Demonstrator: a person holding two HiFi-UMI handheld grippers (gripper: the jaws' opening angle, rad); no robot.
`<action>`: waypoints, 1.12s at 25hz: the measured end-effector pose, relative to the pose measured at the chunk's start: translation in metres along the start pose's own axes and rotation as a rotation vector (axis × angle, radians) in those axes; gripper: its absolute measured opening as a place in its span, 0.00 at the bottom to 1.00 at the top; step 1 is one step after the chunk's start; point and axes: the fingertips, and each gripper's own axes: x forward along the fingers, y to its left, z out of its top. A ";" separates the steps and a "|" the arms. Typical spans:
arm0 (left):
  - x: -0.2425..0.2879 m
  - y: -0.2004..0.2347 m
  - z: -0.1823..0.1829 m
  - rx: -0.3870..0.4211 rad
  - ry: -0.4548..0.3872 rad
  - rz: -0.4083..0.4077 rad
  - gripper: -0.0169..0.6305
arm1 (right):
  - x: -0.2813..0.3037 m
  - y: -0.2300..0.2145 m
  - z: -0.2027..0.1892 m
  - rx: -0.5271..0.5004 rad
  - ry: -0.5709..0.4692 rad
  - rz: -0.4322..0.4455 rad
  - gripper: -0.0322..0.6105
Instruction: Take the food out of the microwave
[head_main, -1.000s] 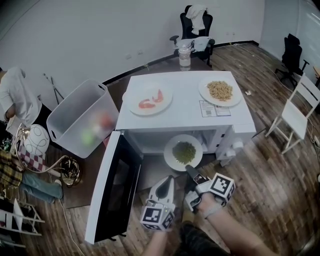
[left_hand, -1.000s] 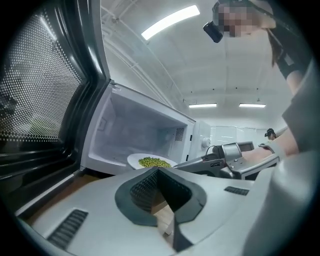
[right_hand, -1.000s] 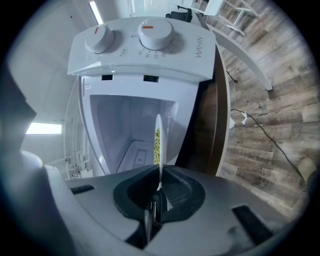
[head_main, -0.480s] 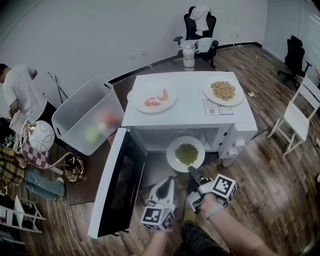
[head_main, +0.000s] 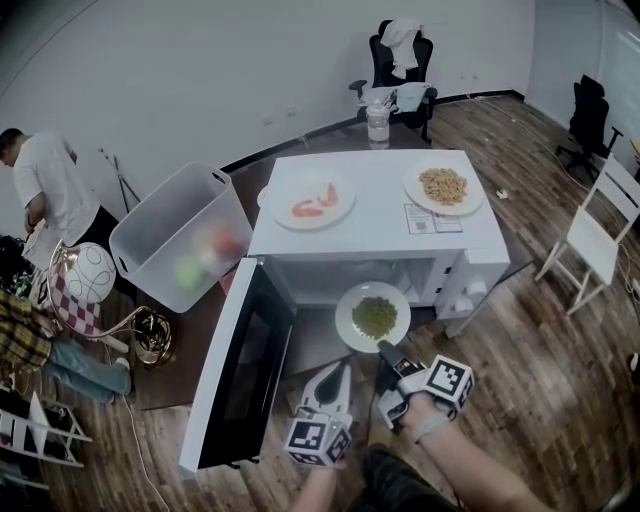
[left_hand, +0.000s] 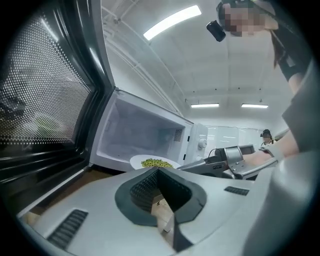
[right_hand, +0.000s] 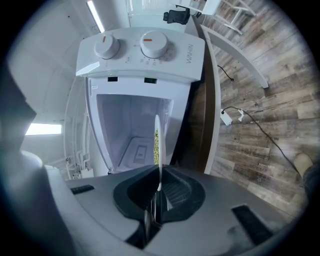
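A white plate (head_main: 349, 303) of green food (head_main: 375, 316) hangs level just outside the open microwave (head_main: 380, 238). My right gripper (head_main: 384, 350) is shut on its near rim. In the right gripper view the plate (right_hand: 158, 150) stands edge-on between the jaws of the right gripper (right_hand: 158, 192), in front of the empty cavity. My left gripper (head_main: 339, 366) hovers left of the plate, shut and holding nothing. Its own view shows the left gripper (left_hand: 165, 200), the plate (left_hand: 141, 161) and the cavity behind. The door (head_main: 240, 365) swings wide open to the left.
On top of the microwave sit a plate of shrimp (head_main: 312, 203) and a plate of fried rice (head_main: 443, 187). A translucent bin (head_main: 180, 235) stands at the left, with a person (head_main: 45, 190) beyond it. A white chair (head_main: 595, 230) stands at the right, a bottle (head_main: 377, 120) at the back.
The plate and my right gripper have edged slightly toward me, out of the microwave. The person at the left has stood further into view. My left gripper has kept still.
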 end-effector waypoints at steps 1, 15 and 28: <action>-0.001 -0.001 0.000 0.000 0.001 0.000 0.03 | -0.002 0.000 0.000 0.002 0.001 0.000 0.07; -0.010 -0.009 0.000 0.007 -0.005 0.009 0.03 | -0.019 -0.004 -0.009 0.030 0.023 0.016 0.07; -0.021 -0.023 0.003 0.011 -0.012 0.007 0.03 | -0.042 0.001 -0.013 0.037 0.030 0.032 0.07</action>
